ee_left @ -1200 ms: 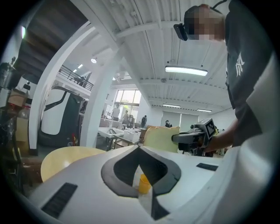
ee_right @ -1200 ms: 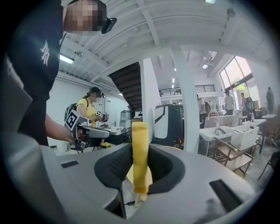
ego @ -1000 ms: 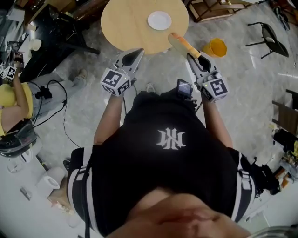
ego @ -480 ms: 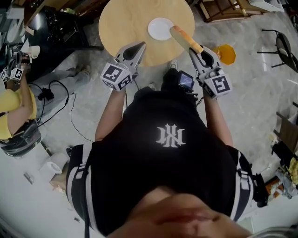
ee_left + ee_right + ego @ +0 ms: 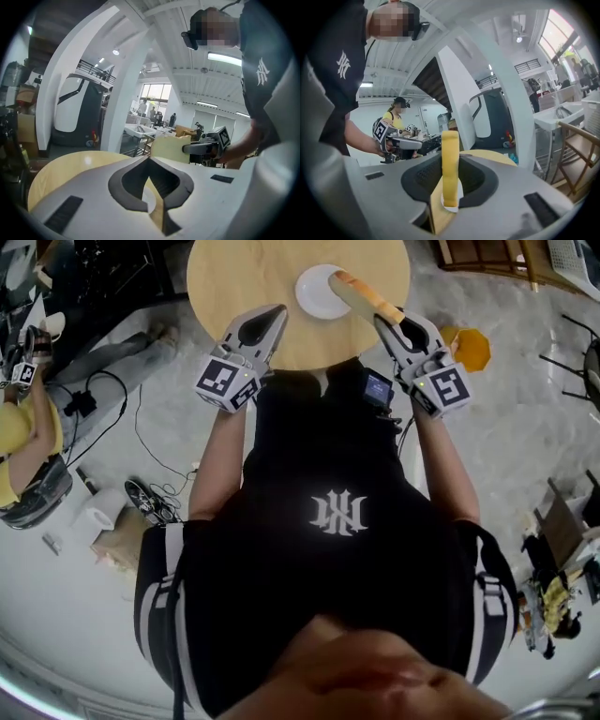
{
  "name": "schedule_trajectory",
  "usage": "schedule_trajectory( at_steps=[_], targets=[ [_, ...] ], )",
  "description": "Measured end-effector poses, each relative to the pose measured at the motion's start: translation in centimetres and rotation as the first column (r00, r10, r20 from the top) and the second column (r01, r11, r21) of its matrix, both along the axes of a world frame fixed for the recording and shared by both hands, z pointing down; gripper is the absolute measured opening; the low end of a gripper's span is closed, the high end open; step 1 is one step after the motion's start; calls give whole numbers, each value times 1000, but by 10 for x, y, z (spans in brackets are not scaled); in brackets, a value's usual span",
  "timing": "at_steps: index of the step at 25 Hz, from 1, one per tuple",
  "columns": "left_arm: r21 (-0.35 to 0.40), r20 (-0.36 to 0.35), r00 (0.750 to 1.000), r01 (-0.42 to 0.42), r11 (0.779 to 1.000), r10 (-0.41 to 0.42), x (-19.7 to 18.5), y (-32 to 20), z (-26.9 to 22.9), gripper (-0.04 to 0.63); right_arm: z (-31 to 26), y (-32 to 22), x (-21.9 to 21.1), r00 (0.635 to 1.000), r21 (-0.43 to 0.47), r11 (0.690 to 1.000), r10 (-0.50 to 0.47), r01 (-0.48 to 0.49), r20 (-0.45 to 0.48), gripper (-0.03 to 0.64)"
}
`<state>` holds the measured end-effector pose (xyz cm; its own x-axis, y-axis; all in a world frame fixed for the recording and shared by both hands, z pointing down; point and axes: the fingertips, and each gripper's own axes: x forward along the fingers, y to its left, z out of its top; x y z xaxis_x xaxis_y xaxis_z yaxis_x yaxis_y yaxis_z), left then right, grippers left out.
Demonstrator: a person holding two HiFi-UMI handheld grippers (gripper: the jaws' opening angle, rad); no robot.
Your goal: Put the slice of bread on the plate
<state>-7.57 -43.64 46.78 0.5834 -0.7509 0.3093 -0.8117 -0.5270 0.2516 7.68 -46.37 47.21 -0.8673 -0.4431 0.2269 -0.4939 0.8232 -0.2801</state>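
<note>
A white plate (image 5: 317, 293) sits on the round wooden table (image 5: 244, 277), near the side closest to me. My right gripper (image 5: 386, 319) is shut on a slice of bread (image 5: 364, 296) held on edge; its far end reaches over the plate's right rim. In the right gripper view the yellow bread (image 5: 450, 161) stands upright between the jaws. My left gripper (image 5: 278, 312) is shut and empty above the table's near edge, left of the plate. The left gripper view shows the bread (image 5: 170, 147) side-on in the right gripper (image 5: 206, 148).
An orange bucket (image 5: 472, 348) stands on the floor right of the table. Cables (image 5: 150, 495) lie on the floor at the left, near a person in yellow (image 5: 21, 432). Wooden furniture (image 5: 487, 254) is at the top right.
The table has drawn closer as I stepped up to it. Both grippers moved forward over its near edge, and the bread's tip went from beside the plate to over it.
</note>
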Motion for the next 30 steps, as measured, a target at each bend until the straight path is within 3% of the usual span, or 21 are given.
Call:
schedule_trajectory(
  at_steps=[4, 8, 11, 17, 26, 30],
  targets=[
    [-24, -9, 999, 33, 999, -33, -22, -6, 24, 2, 37, -4, -20, 999, -114, 993, -38, 36, -15, 92],
    [-24, -18, 1000, 13, 1000, -14, -22, -11, 49, 3, 53, -5, -31, 994, -201, 977, -61, 77, 88, 92],
    [-21, -45, 999, -13, 1000, 12, -7, -14, 63, 3, 70, 1, -34, 983, -299, 949, -51, 102, 176, 91],
    [-47, -52, 996, -76, 996, 73, 8, -19, 97, 3, 121, 13, -43, 975, -447, 887, -18, 119, 224, 91],
    [-24, -30, 992, -119, 993, 119, 15, -22, 114, 3, 165, 11, -46, 974, -519, 843, -26, 142, 224, 92],
    [-35, -29, 990, -142, 989, 141, 21, -18, 120, 3, 169, 0, -43, 986, -510, 853, -27, 107, 162, 98]
  ],
)
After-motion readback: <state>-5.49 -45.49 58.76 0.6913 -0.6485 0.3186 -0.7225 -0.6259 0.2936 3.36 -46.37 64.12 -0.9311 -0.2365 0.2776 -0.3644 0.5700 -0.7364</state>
